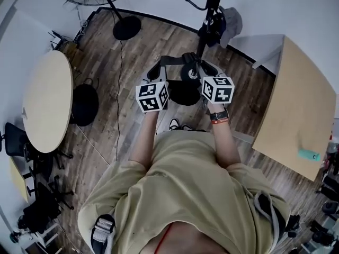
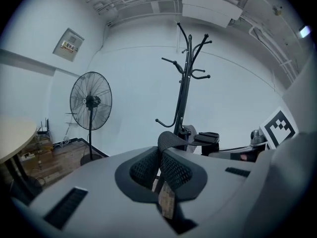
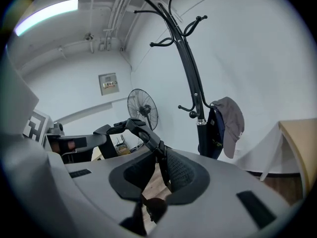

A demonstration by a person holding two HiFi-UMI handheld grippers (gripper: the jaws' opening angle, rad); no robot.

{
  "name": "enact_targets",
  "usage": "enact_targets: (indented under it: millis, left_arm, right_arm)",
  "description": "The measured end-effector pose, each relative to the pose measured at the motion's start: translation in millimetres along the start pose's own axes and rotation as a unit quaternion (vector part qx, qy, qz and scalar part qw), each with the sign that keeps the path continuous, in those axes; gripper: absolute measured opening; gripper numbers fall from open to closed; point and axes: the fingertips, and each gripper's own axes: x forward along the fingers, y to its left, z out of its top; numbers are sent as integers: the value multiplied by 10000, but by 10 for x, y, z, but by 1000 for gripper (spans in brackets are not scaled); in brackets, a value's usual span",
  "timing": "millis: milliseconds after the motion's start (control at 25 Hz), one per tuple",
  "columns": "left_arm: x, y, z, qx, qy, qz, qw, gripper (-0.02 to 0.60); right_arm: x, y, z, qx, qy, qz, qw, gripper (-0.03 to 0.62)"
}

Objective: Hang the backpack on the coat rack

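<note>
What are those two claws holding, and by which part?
The backpack, by its straps: left gripper pinches one strap, right gripper the other strap.

Backpack (image 1: 184, 90): black, below both grippers, close in front of the rack's foot.
Straps: strap (image 2: 171, 142) pinched in left gripper (image 2: 159, 180); other strap (image 3: 148, 135) pinched in right gripper (image 3: 157, 180).
Coat rack (image 1: 211, 9): black pole, upright by the white wall, with curved hooks.

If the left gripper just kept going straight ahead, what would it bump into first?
Probably the coat rack: its pole stands almost dead ahead of the left gripper, which grips a backpack strap. Nothing else shows between, though depth is unclear.
</note>
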Motion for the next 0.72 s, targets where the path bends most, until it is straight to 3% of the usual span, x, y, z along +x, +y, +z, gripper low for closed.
enact_targets:
  millis: [480,720]
  left_arm:
    - [378,-313,167,180,-28,-1150,9932,26]
    - [586,-353,239,141,-28,-1413,9899,26]
  right_arm:
    - [-153,-320,132,350,-361,-1018,9935,77]
    - [-111,-421,169,408,-347,-1182,9915,77]
